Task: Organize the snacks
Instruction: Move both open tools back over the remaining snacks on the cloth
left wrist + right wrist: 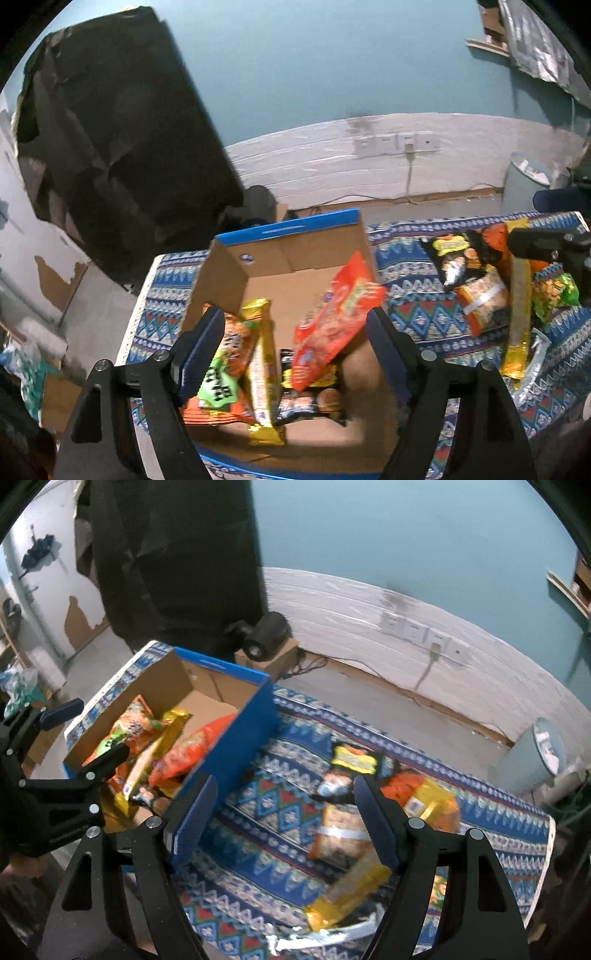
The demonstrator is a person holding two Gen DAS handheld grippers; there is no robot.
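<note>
The left tongs (295, 347) hang wide open over the cardboard box (275, 230) at the left end of the table (406, 295), with nothing pressed between the pads; the red packet (332, 317) below them leans on the box's right wall, propped over a black packet (314, 397), beside a gold bar (262, 365) and an orange-and-green bag (221, 365). The right tongs (284, 819) also stand wide and empty, above the patterned cloth, with the loose pile to the right: a black-and-yellow packet (351, 760), an orange cracker bag (340, 834) and a gold wrapper (347, 893) near the front edge. The risk, I judge, is that the right tongs close on overlapping wrappers and drag two at once, or nudge the gold wrapper off the near edge. The pile is blurred, so which packet lies on top is hard to tell. The leaning red packet could also crowd out later items.
</note>
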